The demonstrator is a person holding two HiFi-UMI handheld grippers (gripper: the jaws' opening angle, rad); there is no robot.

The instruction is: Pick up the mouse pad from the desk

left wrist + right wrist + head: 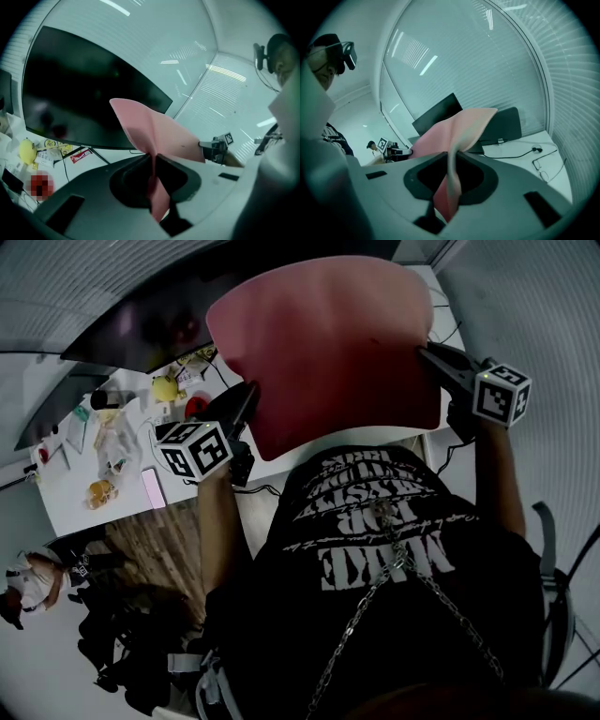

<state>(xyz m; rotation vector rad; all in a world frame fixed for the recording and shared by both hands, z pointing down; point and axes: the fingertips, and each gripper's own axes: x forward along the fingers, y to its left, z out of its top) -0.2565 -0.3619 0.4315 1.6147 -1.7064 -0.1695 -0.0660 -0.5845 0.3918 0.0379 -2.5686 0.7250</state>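
Pad: the pink mouse pad (328, 352) is held in the air above the desk (84, 512), clear of its top and over its near edge, just in front of the person's chest. Its broad face is turned to the head view.
Left gripper: the left gripper (249, 393) has its jaws closed on the pad's left edge. In its own view the sheet is pinched between them and hangs out below.
Right gripper: the right gripper (425, 352) has its jaws clamped on the pad's right edge. Its own view shows the pad curling upward past them.
Pad shape: it spans from one gripper to the other, bowed rather than flat.
Monitor: a dark monitor (141, 324) stands along the desk's far edge, partly behind the pad.
Left end of desk: a yellow toy (166, 388), a phone (151, 486) near the front edge, and small clutter.
Right end of desk: glasses (543, 171) and a cable (511, 154).
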